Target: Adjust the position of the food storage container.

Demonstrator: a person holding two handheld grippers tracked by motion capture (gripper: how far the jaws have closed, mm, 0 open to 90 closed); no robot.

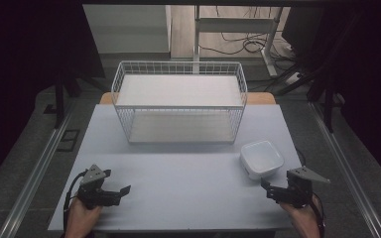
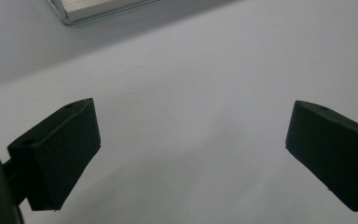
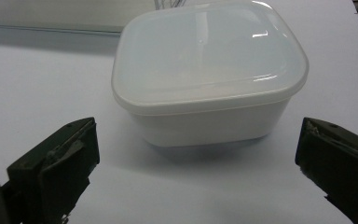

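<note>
A white lidded plastic container [image 1: 261, 158] stands on the grey table [image 1: 178, 173] at the right, in front of a white wire basket [image 1: 178, 101] with a shelf inside. My right gripper [image 1: 269, 189] rests just before the container, open. In the right gripper view the container [image 3: 209, 70] stands close ahead of the right gripper [image 3: 198, 163], whose jaws stand wide apart with nothing between them. My left gripper [image 1: 120, 193] sits at the table's front left, open. In the left gripper view the left gripper [image 2: 191, 154] spreads its jaws over bare table.
The wire basket takes up the back middle of the table. Beyond the table are a metal frame [image 1: 238, 25] and cables [image 1: 248, 44] on the floor. A metal rail [image 2: 98, 9] edge appears at the top of the left gripper view.
</note>
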